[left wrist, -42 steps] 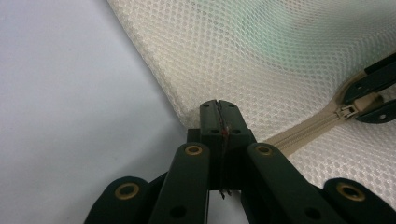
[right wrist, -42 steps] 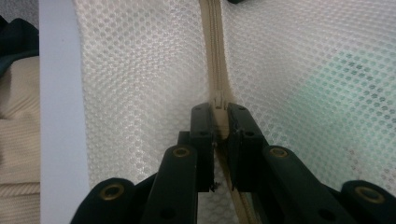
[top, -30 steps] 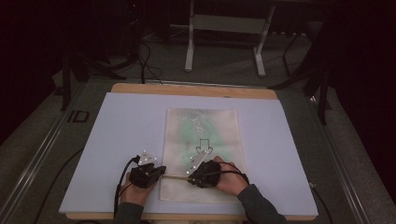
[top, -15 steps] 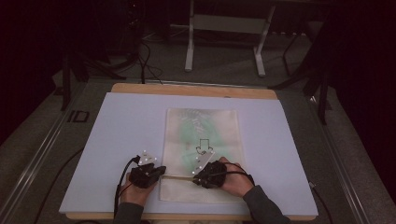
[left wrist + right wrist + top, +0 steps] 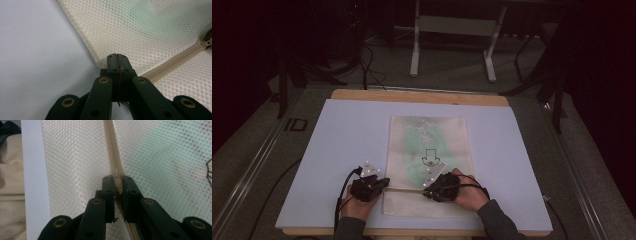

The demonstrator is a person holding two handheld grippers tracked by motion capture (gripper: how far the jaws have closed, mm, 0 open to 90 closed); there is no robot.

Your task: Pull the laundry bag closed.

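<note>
The left hand-held gripper [image 5: 117, 56] clamped the mesh bag's [image 5: 432, 135] lower-left edge; the right hand-held gripper [image 5: 117, 178] pinched its zipper pull [image 5: 116, 174]; bare table [image 5: 347, 130] lay left.

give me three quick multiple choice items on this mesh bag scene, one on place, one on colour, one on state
1. Where does the left gripper hold the mesh bag?
A. far edge
B. corner at the zipper's end
C. middle

2. What colour is the zipper tape?
A. beige
B. red
C. black

3. How do the right gripper jaws stand?
A. wide open
B. clear of the bag
C. shut on the zipper slider

B: the left gripper view shows the jaws pinching that corner. A: beige tape runs along the mesh. C: the jaws clamp the slider.
</note>
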